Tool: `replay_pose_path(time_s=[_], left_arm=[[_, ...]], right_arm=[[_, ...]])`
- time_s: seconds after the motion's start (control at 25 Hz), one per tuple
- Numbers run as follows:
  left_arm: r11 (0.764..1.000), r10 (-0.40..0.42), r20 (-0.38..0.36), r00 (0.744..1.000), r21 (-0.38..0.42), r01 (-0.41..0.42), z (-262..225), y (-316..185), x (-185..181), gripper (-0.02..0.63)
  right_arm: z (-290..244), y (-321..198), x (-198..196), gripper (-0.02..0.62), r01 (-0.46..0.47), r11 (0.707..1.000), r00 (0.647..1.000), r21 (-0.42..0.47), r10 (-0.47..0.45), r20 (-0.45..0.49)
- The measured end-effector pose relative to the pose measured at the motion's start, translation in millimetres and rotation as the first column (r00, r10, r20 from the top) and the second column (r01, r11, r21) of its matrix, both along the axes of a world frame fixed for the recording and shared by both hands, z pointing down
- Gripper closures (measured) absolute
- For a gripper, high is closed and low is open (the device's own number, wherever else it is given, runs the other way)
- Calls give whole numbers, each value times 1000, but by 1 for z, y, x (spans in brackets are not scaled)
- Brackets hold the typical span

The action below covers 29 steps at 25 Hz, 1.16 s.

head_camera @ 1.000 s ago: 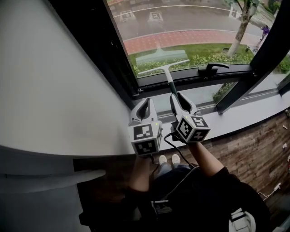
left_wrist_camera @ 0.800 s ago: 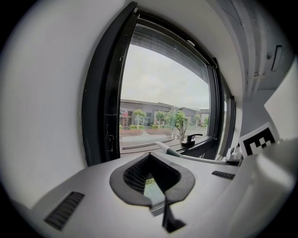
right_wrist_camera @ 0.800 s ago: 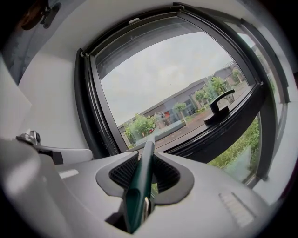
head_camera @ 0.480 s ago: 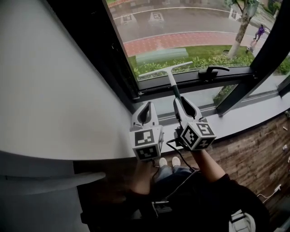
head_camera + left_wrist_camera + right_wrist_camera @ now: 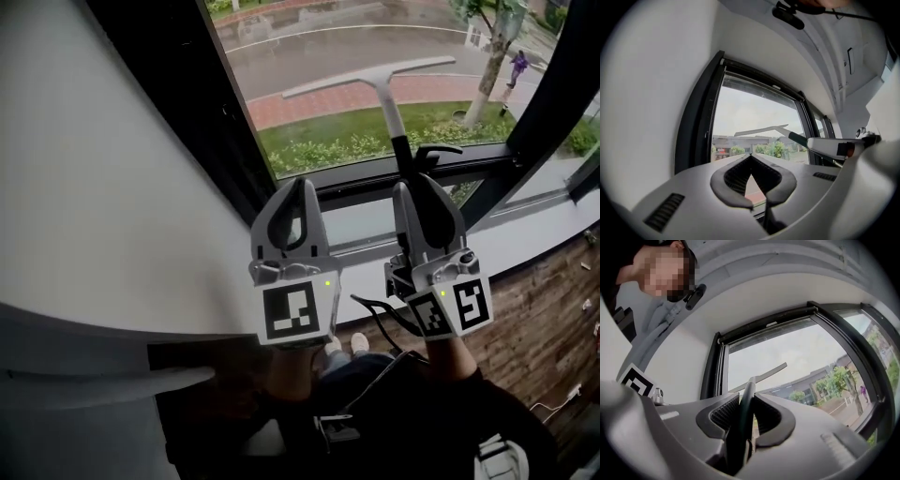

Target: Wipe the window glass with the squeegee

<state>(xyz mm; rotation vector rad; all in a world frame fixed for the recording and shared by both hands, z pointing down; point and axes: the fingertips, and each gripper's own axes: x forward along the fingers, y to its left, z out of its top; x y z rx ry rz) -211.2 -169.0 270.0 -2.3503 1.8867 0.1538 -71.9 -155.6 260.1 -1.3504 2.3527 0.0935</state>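
The squeegee's pale blade (image 5: 370, 77) lies slantwise against the window glass (image 5: 309, 42), fairly high on the pane. Its handle (image 5: 394, 122), white then dark, runs down into my right gripper (image 5: 418, 184), which is shut on it. In the right gripper view the dark handle (image 5: 744, 408) sits clamped between the ribbed pads, with the blade (image 5: 759, 377) beyond. My left gripper (image 5: 298, 184) is held up beside it, to the left, shut with nothing in it. In the left gripper view its jaws (image 5: 751, 157) meet at the tips, and the blade (image 5: 761, 131) shows against the sky.
A black window frame (image 5: 234, 131) borders the pane on the left and below. A black window handle (image 5: 439, 150) sits on the lower frame, right of the squeegee handle. A grey sill (image 5: 534, 234) runs under it, with a brick wall (image 5: 534, 319) beneath. A white wall (image 5: 112, 187) fills the left.
Both grippers have risen. The right one has carried the squeegee up the glass, from just above the lower frame to well up the pane. The left stays shut and empty.
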Motion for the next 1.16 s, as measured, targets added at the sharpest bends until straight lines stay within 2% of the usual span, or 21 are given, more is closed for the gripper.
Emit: replay_pose_path(time_s=[0.12, 0.24, 0.52, 1.16], left_arm=[[997, 10, -2, 1000, 78, -10, -21, 9, 5, 604], [994, 15, 15, 1000, 104, -16, -28, 13, 10, 604], [993, 34, 16, 999, 109, -36, -29, 15, 23, 604], [995, 21, 17, 1000, 98, -23, -26, 9, 30, 604]], right_arm=[[-16, 8, 8, 499, -35, 998, 999, 56, 36, -18], [-24, 12, 13, 499, -48, 995, 999, 87, 50, -12], [-30, 14, 25, 499, -60, 993, 998, 102, 60, -3], [-27, 5, 30, 499, -25, 995, 999, 93, 22, 26]])
